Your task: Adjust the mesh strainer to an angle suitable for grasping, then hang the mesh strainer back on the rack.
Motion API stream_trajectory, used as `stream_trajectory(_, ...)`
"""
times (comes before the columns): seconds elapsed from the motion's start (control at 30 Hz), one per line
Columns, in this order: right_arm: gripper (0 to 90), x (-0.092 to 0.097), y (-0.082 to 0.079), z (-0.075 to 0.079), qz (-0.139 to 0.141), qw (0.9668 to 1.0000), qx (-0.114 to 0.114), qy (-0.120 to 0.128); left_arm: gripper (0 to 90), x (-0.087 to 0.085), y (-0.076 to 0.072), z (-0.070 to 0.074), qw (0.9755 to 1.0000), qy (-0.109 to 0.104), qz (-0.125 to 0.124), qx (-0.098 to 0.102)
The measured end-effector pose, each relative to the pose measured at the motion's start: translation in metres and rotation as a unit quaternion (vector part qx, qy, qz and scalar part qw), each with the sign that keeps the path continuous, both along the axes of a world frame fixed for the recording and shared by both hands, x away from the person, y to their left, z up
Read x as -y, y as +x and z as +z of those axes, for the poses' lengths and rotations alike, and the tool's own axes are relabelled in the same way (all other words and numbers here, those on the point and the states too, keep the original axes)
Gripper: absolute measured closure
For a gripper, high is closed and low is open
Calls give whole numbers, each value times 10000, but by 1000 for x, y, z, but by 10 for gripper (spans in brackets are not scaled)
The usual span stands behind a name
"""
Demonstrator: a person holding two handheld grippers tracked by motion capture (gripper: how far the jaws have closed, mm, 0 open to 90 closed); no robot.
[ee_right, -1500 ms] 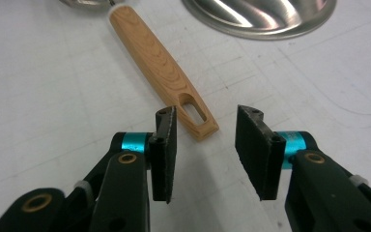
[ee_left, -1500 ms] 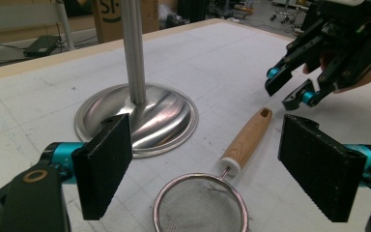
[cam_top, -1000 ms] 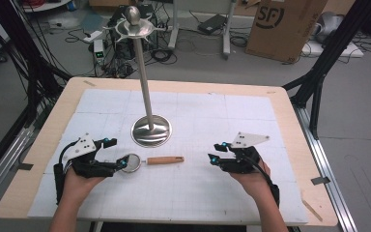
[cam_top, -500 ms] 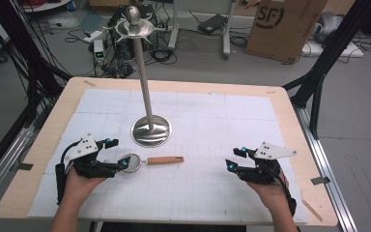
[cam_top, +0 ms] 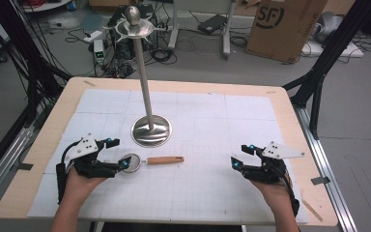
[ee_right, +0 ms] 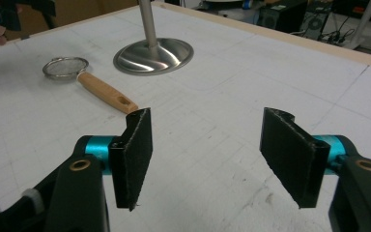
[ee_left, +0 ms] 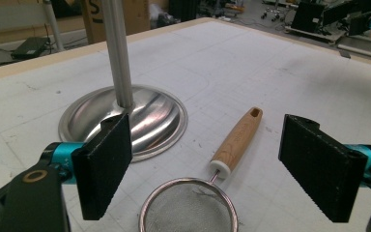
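Strainer (cam_top: 132,163) — a small mesh one with a wooden handle (cam_top: 165,160) — lies flat on the white gridded mat (cam_top: 212,193), just in front of the round base of the metal stand (cam_top: 151,130). Its long axis runs across the table: the mesh bowl points toward the person's left, the handle toward the right, with the hanging hole at the far end.

The left gripper (cam_top: 117,162) sits right at the bowl, jaws spread wide and empty. In the left gripper view the rim (ee_left: 188,208) lies between and just ahead of the two pads, and the handle (ee_left: 236,137) leads away beyond them. The right gripper (cam_top: 236,162) is also released and holds nothing; it rests well apart from the handle's end, on bare mat — its own view shows the strainer (ee_right: 65,66) off toward the upper left.

So the left hand is plainly the nearer one, and I judge it the likelier to take the strainer. The stand's base (ee_left: 125,121) lies close beside the left jaw, and that is the one thing a closing or lifting move could brush. The stand's top ring (cam_top: 134,26) stands high above the table.
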State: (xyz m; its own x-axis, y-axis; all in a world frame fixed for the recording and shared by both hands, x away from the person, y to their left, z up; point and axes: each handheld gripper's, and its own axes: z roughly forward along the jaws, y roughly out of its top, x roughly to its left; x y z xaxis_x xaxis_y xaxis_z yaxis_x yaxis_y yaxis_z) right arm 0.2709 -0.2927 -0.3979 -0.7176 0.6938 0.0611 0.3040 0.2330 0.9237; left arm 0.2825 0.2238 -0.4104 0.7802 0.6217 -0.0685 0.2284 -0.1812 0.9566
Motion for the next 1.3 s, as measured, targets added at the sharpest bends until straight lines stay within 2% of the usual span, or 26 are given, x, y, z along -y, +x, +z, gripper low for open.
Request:
stream_trajectory(0.3,314,0,0,-1,-19,10000,-29,-4,200,1,-1,0,10000,38,-2,1)
stream_trajectory(0.43,311,3,1,0,-33,9999,-54,99,201,1,0,-1,10000,58,32,-23)
stream_trajectory(0.83,308,-1,1,0,14,10000,-49,40,189,3,-1,1,10000,65,63,-11)
stream_trajectory(0.97,308,-1,1,1,21,10000,-40,-6,189,7,-2,1,9999,120,1,-35)
stream_trajectory(1.17,308,2,-1,3,-3,10000,8,75,190,14,1,0,9997,177,-105,-130)
stream_trajectory(1.3,308,5,-1,3,-34,10000,-30,75,191,19,7,-2,9988,405,-163,-227)
